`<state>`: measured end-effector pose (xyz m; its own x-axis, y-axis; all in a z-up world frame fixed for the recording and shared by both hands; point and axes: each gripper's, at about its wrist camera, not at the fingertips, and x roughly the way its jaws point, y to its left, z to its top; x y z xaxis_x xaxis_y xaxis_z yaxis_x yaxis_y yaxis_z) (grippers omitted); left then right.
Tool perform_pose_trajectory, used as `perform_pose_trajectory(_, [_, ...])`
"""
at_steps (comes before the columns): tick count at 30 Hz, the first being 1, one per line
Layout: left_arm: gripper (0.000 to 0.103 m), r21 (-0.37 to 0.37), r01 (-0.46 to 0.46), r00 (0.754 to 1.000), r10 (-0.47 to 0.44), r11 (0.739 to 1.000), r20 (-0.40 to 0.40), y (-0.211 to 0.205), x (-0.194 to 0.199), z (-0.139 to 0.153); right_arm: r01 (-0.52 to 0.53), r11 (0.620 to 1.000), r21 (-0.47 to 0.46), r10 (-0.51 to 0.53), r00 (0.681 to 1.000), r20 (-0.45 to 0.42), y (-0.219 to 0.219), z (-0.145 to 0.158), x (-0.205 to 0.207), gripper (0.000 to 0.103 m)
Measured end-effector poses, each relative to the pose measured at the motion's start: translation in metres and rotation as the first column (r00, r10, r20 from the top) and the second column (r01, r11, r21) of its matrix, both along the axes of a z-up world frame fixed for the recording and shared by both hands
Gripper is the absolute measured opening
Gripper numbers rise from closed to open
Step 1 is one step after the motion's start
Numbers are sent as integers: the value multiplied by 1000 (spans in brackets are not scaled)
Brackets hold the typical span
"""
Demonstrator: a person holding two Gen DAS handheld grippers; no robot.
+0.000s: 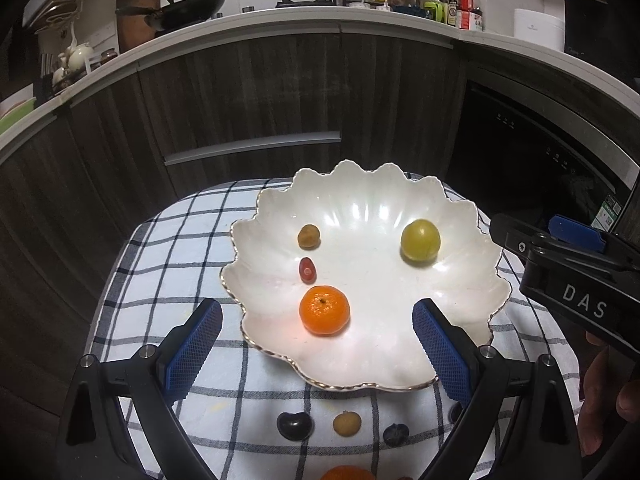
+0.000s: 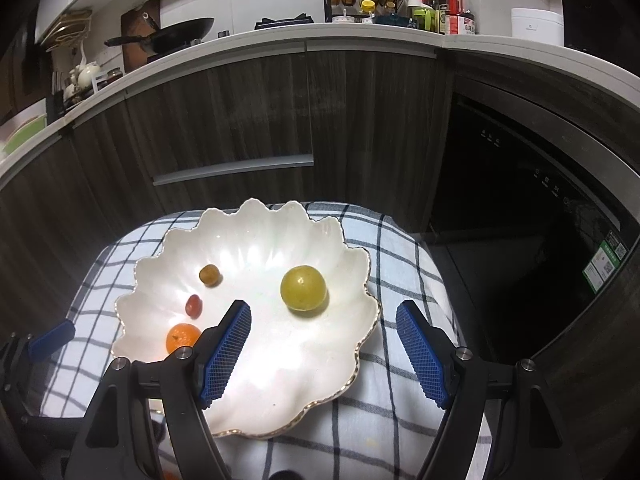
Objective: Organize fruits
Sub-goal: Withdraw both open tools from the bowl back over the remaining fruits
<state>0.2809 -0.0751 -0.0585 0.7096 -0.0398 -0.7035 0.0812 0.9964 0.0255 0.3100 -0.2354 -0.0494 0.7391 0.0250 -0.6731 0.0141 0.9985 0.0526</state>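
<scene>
1. The scalloped white plate (image 1: 372,204) sits on the checked cloth (image 1: 168,240) covering the worktop. Treat it as the destination, and bring each fruit down onto a bare patch of its floor.
2. Left claw (image 1: 318,344): jaws wide apart, nothing between the pads, hanging over the plate's 6 o'clock rim. Right claw (image 2: 324,346): jaws apart and empty, at the plate's 4 o'clock edge.
3. Already on the plate: the green fruit (image 1: 420,243) at 2 o'clock, the mandarin (image 1: 324,309) at 7 o'clock, a brown fruit (image 1: 308,236) at 10 o'clock and a small red fruit (image 1: 307,269) at 9 o'clock.
4. Still on the cloth, past the 6 o'clock rim: a dark fruit (image 1: 295,425), a tan fruit (image 1: 347,423) and what looks like a blueberry (image 1: 396,434).
5. Take the dark fruit first. Centre the pads on it and close gently, since round fruit rolls.
</scene>
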Motion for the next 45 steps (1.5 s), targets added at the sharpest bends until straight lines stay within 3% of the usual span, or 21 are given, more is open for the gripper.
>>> perform_pose_trajectory(25, [97, -32, 10, 1000, -9, 999, 23, 14, -39, 10, -35, 999, -26, 36, 999, 40, 10, 8, -48, 76])
perform_pose_trajectory(45, [97, 10, 79, 997, -80, 997, 25, 9, -76, -5, -59, 998, -24, 59, 998, 5, 12, -11, -72, 76])
